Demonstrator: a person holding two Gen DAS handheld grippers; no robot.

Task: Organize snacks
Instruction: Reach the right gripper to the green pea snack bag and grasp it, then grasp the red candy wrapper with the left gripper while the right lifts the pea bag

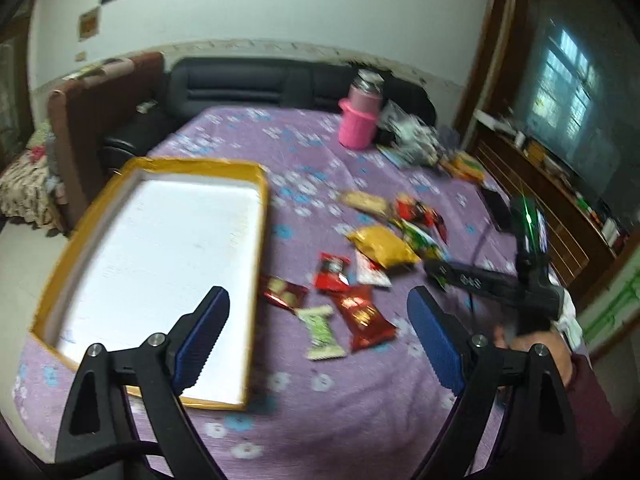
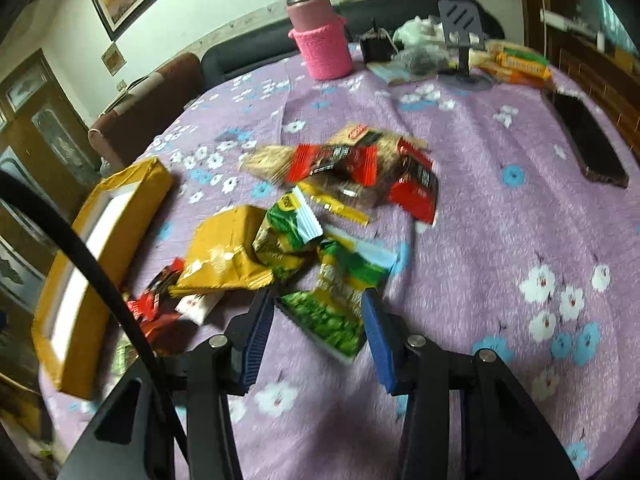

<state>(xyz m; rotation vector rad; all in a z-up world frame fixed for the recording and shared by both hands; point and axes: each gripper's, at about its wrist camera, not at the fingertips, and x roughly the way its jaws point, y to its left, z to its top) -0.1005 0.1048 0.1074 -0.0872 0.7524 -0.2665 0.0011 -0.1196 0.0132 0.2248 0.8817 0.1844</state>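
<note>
A yellow-rimmed tray (image 1: 262,216) with a white floor lies on the left of the purple flowered table; its side shows as the tray wall (image 2: 132,184). Loose snack packets are scattered to its right: a yellow bag (image 1: 380,246), red packets (image 1: 362,316) and a green-white candy (image 1: 322,332). My left gripper (image 1: 318,294) hangs open over the tray's right edge and these snacks, with nothing in it. My right gripper (image 2: 318,294) is shut on a green pea packet (image 2: 332,320), one pad against each side. Beside it lie the yellow bag (image 2: 228,260) and another green packet (image 2: 286,228).
A pink-sleeved flask (image 2: 324,48), a grey phone stand (image 2: 460,24), orange boxes (image 2: 516,64) and clutter stand at the table's far side. A dark phone (image 2: 588,140) lies near the right edge. A sofa (image 1: 240,84) and an armchair sit behind the table.
</note>
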